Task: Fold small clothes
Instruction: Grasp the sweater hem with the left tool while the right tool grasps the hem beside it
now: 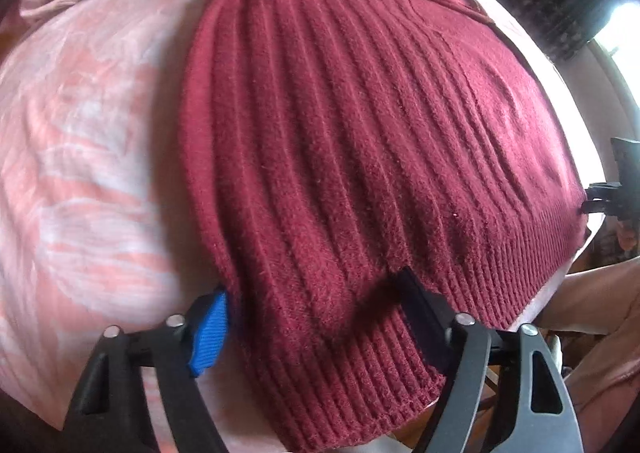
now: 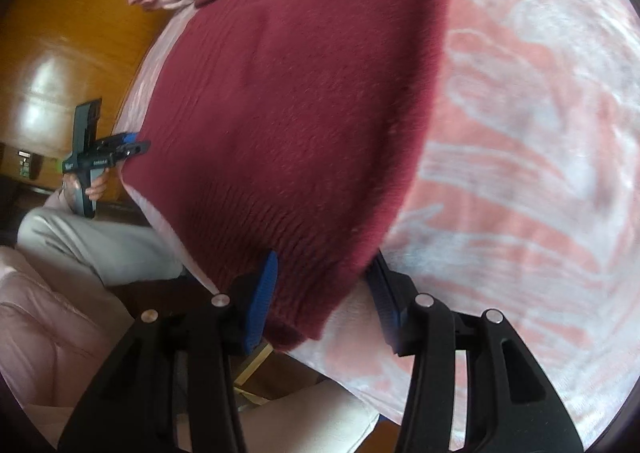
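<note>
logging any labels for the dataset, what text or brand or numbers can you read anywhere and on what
Nothing can be read for certain.
Left gripper: small pale marks on its black body, seen from the right wrist view, too small and blurred to read.
Maroon sweater: no tag or print showing.
Pink patterned bedcover: pattern only, no words.
</note>
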{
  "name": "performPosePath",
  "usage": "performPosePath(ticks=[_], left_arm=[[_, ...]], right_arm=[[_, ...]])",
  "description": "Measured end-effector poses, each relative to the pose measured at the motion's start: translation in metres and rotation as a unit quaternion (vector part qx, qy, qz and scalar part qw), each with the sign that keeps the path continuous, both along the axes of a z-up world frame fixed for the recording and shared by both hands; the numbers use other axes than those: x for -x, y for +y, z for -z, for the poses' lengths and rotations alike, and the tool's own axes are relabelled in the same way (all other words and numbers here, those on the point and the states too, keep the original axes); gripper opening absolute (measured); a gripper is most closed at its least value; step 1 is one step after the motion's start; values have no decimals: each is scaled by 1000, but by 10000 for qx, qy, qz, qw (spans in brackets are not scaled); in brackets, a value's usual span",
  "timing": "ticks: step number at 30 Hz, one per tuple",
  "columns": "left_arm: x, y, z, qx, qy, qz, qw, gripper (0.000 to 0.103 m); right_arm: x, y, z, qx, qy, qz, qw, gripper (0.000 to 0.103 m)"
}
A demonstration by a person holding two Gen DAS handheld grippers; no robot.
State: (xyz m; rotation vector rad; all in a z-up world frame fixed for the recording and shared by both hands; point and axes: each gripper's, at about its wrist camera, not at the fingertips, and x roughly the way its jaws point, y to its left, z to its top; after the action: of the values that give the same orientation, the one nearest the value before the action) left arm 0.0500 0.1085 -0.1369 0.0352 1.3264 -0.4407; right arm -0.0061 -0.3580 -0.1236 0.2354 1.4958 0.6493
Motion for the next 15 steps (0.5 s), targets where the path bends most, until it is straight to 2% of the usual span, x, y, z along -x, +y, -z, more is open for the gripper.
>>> performPosePath(ticks=[1, 2, 4, 6, 11, 15], left_arm=[[1, -3, -1, 21, -15, -7, 10000, 59], [3, -4, -2, 13, -45, 2, 10000, 53], [-9, 1, -2, 79, -42, -26, 10000, 30], [-13, 1, -3, 232, 38, -121, 9997, 19], [-12, -6, -18, 212, -250, -152, 9993, 15], [-25, -18, -42, 438, -597, -240, 9970, 15]], right_arm=[[0, 1, 0, -41, 9, -6, 10000, 39], [-2, 3, 0, -130, 52, -33, 9999, 24], [-2, 8, -1, -271, 116, -87, 9995, 12], [-2, 17, -4, -253, 43, -248, 9994, 8], [-12, 27, -29, -497, -393, -297, 9975, 6], [-30, 24, -53, -607, -784, -186, 9949, 6]])
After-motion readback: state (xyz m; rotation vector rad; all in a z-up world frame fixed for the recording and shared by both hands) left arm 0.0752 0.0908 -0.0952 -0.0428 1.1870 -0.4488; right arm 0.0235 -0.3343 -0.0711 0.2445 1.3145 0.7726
